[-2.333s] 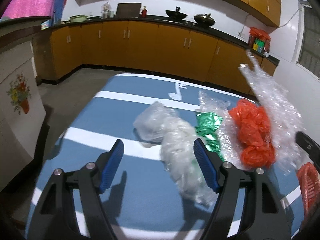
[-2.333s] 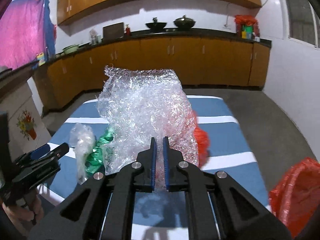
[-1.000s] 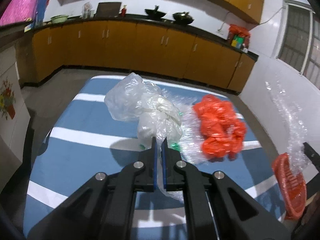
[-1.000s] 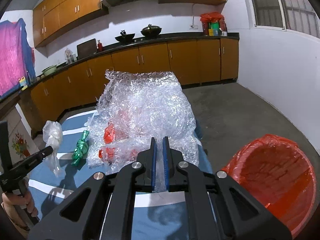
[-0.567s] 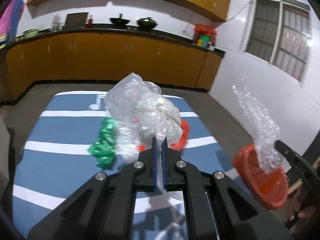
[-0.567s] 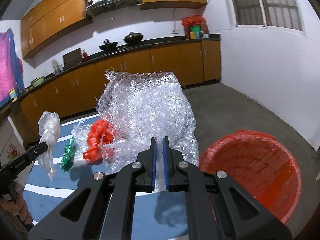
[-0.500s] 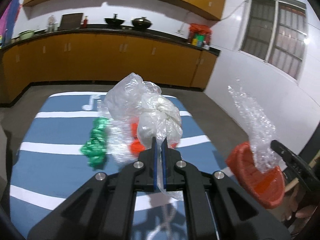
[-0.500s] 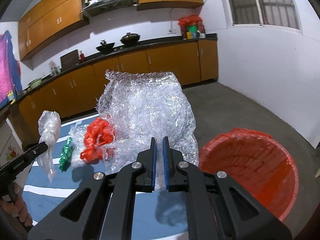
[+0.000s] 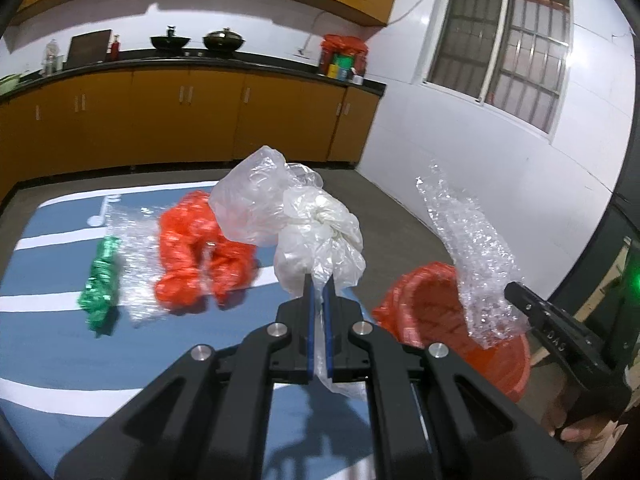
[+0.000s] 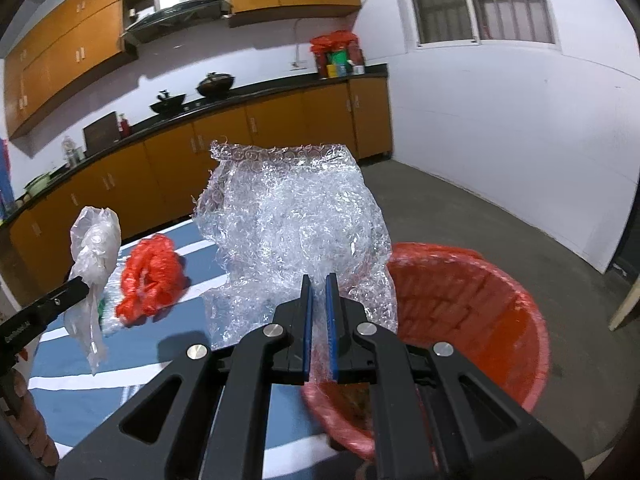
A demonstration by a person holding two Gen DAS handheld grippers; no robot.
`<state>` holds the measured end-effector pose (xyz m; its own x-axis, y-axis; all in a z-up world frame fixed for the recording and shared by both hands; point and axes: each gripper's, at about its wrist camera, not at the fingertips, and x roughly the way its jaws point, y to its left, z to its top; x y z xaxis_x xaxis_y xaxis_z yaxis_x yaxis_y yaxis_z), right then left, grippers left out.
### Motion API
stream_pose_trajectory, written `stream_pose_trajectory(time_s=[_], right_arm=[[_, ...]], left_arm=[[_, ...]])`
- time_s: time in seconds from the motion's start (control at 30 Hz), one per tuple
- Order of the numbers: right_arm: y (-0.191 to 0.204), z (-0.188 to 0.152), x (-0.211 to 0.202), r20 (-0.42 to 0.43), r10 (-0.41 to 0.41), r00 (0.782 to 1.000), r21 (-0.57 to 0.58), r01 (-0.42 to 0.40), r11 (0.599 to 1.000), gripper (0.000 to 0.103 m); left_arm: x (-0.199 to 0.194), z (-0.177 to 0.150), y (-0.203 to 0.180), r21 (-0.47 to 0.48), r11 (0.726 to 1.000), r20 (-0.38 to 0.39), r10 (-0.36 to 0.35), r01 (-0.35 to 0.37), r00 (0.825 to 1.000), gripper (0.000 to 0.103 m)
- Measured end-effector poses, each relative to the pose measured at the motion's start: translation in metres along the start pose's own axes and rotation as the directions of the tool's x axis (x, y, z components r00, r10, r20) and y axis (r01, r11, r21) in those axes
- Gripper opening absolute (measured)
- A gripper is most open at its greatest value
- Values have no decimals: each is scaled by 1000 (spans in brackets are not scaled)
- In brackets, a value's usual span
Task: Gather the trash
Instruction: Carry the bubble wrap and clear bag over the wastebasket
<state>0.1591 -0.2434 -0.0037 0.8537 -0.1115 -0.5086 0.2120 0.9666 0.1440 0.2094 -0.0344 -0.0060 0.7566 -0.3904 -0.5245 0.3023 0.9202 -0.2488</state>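
- The left gripper (image 9: pixel 318 284) is seen with its blue pads pressed onto a clear plastic bag (image 9: pixel 296 216), which is held crumpled above the pads, clear of the table.
- The right gripper (image 10: pixel 319 286) is clamped on a sheet of bubble wrap (image 10: pixel 292 232); the sheet is held upright, near the left rim of the red bin (image 10: pixel 472 320).
- In the left wrist view the bubble wrap (image 9: pixel 472 256) is seen over the bin (image 9: pixel 436 312), at the right of the table.
- A blue cloth with white stripes (image 9: pixel 60 344) is spread over the table.
- On the cloth, an orange plastic bag (image 9: pixel 200 256) is seen left of the held clear bag, with a second piece of bubble wrap (image 9: pixel 134 248) beside it.
- A green foil wrapper (image 9: pixel 100 284) lies farther left, touching that bubble wrap.
- Orange kitchen cabinets (image 9: pixel 160 120) are seen along the far wall, with two woks (image 9: pixel 200 40) on the counter.
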Motion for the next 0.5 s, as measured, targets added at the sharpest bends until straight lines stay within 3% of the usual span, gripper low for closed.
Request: stream_pose_trajectory(time_s=[0.23, 0.5], right_arm=[[-36, -4, -3, -24, -117, 993, 49, 118, 992, 7], [-79, -15, -6, -63, -200, 978, 109, 206, 972, 7]], left_arm=[[21, -4, -42, 30, 995, -34, -92, 93, 995, 5], [54, -19, -98, 98, 976, -100, -187, 197, 977, 5]])
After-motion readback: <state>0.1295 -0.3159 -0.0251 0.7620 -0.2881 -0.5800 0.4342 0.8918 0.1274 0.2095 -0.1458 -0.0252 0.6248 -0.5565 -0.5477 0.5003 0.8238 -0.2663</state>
